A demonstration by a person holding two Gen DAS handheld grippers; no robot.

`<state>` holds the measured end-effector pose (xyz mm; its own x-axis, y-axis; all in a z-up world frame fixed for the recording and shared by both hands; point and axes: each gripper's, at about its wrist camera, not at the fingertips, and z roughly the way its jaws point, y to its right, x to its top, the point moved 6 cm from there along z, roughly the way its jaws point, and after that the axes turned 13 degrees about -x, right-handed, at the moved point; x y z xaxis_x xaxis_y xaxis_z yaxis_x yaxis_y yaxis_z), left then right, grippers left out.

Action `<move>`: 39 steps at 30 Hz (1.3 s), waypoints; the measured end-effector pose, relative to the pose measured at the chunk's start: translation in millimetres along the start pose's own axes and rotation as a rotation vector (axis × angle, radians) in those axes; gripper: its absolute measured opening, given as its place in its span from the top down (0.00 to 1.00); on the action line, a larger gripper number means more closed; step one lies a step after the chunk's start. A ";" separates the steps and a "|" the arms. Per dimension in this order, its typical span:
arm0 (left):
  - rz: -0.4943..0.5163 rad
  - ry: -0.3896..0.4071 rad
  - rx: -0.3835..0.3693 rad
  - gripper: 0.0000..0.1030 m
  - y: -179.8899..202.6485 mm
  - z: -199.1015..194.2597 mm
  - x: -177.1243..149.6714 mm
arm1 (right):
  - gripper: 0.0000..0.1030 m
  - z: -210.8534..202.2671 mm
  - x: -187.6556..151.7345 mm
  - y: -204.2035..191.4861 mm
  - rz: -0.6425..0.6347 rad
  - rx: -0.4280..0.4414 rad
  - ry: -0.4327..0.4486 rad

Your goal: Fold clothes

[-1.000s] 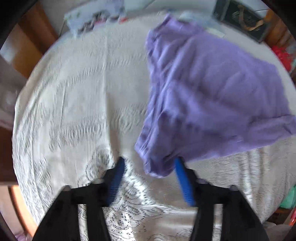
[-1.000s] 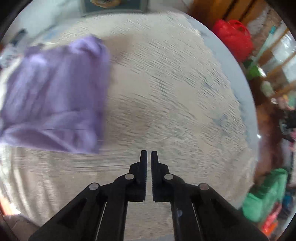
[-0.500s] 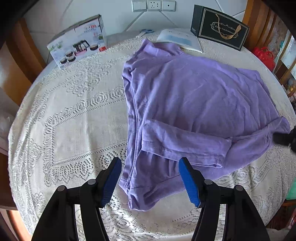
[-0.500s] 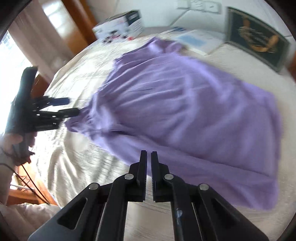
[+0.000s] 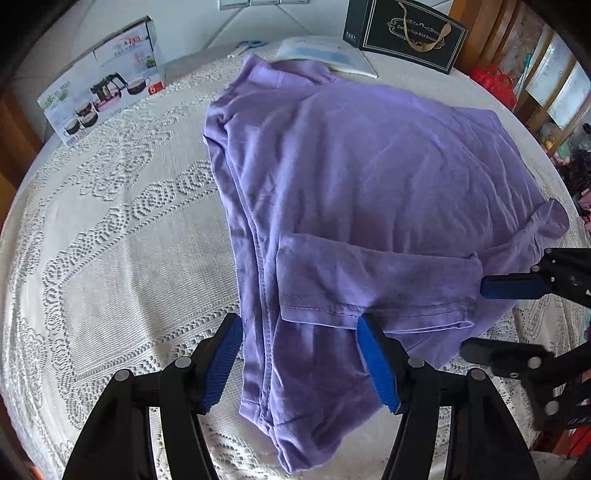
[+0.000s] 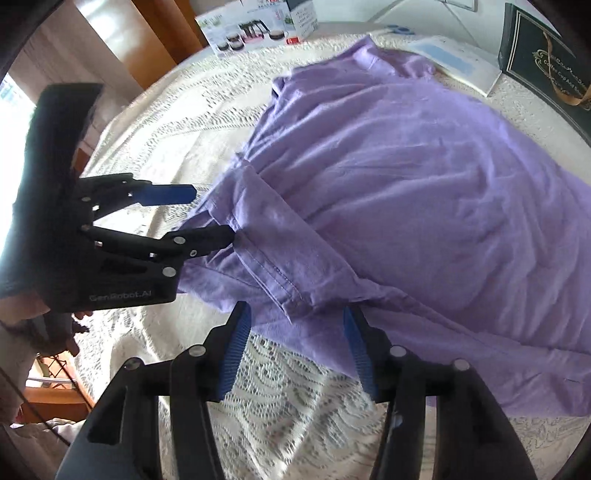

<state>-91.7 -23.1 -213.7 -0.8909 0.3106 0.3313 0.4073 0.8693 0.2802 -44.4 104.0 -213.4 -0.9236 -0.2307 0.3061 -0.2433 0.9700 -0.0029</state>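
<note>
Two grippers open over one purple shirt

One purple shirt (image 5: 369,177) lies spread on a round table under a cream lace tablecloth (image 5: 110,229), partly folded, with a sleeve (image 5: 373,288) laid across its lower part. Its collar end points toward the wall, and its near edge reaches close to the table's front rim.

Along the far side stand two containers, both shut, so their contents cannot be seen. A white carton (image 5: 103,85) printed with a glass teapot and cups sits to the left of the shirt, well apart from it. A dark gift box (image 5: 402,35) with gold lettering and a ribbon handle stands to the right, just beyond a white booklet (image 5: 325,55) whose corner the shirt's collar touches. Blue-handled scissors (image 5: 251,44) lie near the wall between carton and booklet.

Left gripper (image 5: 301,363) stands well open, its blue pads on either side of the shirt's near left corner, pressing nothing. Right gripper (image 6: 295,350) has its jaws opening; the cuff end of the folded sleeve lies between its pads, not pinched. In the right wrist view a hand (image 6: 55,325) holds the left gripper's black body.
</note>
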 end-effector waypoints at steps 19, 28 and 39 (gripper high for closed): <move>-0.125 0.083 0.003 0.22 -24.7 -30.8 63.7 | 0.51 -10.4 59.3 130.4 0.464 -0.005 0.088; -0.100 -0.014 -0.048 0.22 19.6 -23.5 5.6 | 0.47 -31.2 -15.1 173.2 0.266 -0.163 0.015; -0.106 -0.163 0.060 0.87 6.9 -11.4 -39.2 | 0.98 -10.7 -85.5 230.5 0.135 -0.291 -0.172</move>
<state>-51.7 -33.7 -214.5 -0.9508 0.2703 0.1511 0.3013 0.9203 0.2496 -18.4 348.2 -230.0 -0.9840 -0.0844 0.1568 -0.0438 0.9682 0.2465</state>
